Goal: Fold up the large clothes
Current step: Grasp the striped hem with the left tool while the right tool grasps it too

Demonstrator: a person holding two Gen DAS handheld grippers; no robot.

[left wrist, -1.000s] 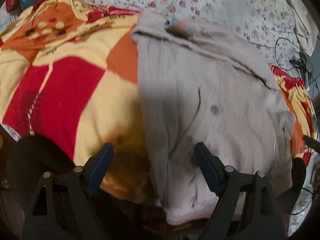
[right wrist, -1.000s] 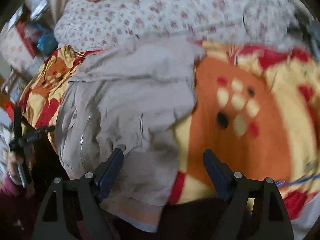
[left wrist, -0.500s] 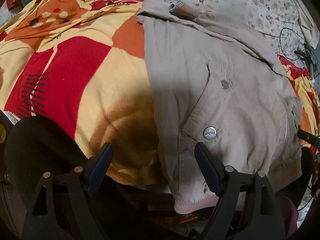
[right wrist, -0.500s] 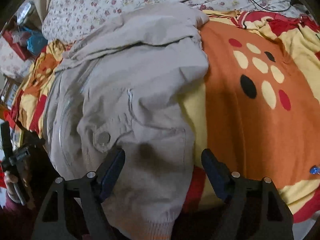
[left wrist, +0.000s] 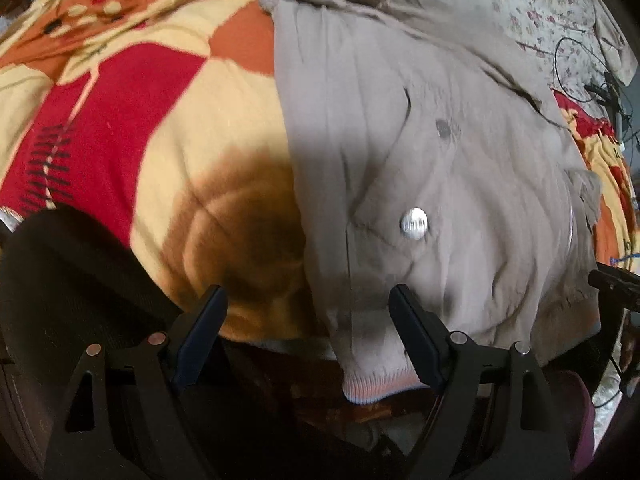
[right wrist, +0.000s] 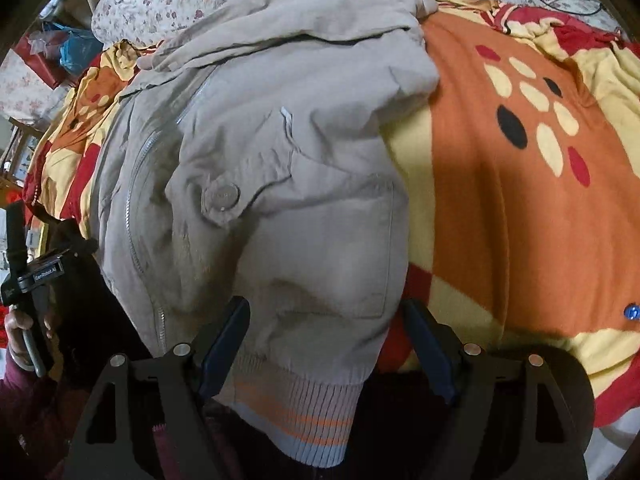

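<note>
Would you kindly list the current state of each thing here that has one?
jacket: spread on the blanket, zipped, hem hanging over the bed edge
pocket snap: fastened
blanket: laid over the bed
left hand-held gripper: open, holding nothing
right hand-held gripper: open around the hem corner

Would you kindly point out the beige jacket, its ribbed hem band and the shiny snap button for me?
beige jacket [right wrist: 320, 240], right wrist view, on the pocket panel.
ribbed hem band [right wrist: 296, 412], right wrist view, on the orange-striped knit.
shiny snap button [left wrist: 413, 223], left wrist view, on the metal face.
</note>
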